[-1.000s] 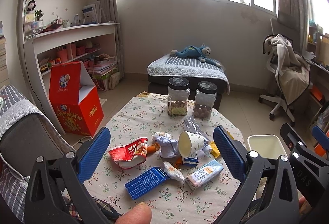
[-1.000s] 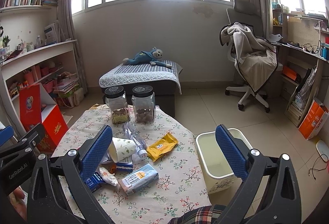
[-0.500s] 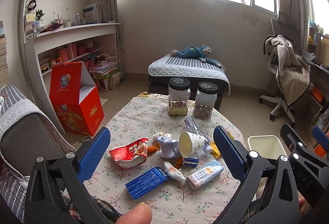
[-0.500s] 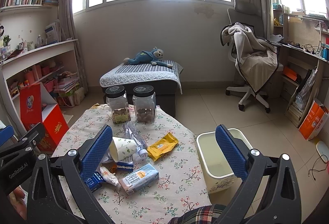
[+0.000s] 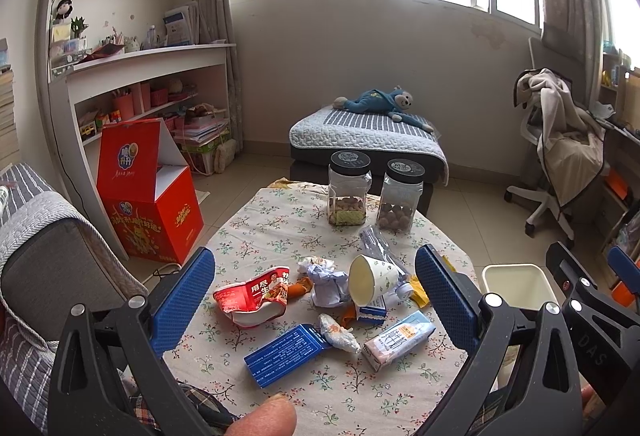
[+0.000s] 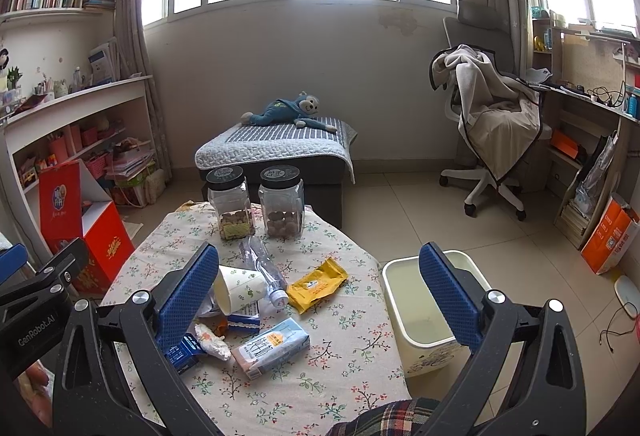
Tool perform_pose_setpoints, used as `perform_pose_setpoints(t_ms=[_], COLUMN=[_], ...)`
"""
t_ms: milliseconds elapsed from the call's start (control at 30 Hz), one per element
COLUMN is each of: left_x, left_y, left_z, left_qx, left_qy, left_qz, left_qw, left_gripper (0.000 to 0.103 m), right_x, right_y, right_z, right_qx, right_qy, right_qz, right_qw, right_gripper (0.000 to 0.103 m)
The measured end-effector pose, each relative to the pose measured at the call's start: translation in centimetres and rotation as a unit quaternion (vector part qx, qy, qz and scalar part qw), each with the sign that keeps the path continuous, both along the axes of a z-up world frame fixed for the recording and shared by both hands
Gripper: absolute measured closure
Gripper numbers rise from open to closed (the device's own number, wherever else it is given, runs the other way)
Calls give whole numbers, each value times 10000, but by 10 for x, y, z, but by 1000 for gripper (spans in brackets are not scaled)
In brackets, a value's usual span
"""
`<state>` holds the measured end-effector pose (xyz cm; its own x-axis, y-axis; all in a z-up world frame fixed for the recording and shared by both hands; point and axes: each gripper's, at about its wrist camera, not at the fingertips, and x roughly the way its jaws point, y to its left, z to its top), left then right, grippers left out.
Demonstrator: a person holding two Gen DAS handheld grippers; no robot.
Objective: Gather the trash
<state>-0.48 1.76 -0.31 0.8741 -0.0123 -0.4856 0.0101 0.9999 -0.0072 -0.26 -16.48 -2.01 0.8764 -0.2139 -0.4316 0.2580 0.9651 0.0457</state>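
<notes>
Trash lies on the floral-cloth table (image 5: 280,228): a red snack wrapper (image 5: 254,294), crumpled paper (image 5: 326,278), a tipped paper cup (image 5: 372,284), a blue box (image 5: 286,354), a milk carton (image 5: 398,340) and a yellow packet (image 6: 318,284). A crushed plastic bottle (image 6: 262,262) lies behind the cup. The cream bin (image 6: 424,312) stands on the floor right of the table. My left gripper (image 5: 314,300) is open and empty above the near table edge. My right gripper (image 6: 318,298) is open and empty, spanning the table's right side and the bin.
Two black-lidded jars (image 5: 348,188) with snacks stand at the table's far edge. A red carton (image 5: 146,192) stands on the floor at left by the shelves. A low bed (image 5: 368,140) and an office chair (image 6: 492,140) are beyond. A sofa arm (image 5: 48,236) is near left.
</notes>
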Motion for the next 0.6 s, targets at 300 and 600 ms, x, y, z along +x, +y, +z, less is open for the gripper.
perform_pose_setpoints(t_ms=[300, 600], left_x=[-1, 2], left_y=[6, 2], left_z=[-4, -7], left_qx=[-19, 0], left_qy=[102, 169], left_qz=[37, 63], left_qw=[9999, 9998], left_gripper=[6, 6], right_x=[-1, 0], right_y=[3, 0], right_z=[-4, -8], right_qx=[21, 38], right_qy=[72, 138], right_qz=[24, 45], right_qw=[10000, 9999], right_gripper=[7, 7])
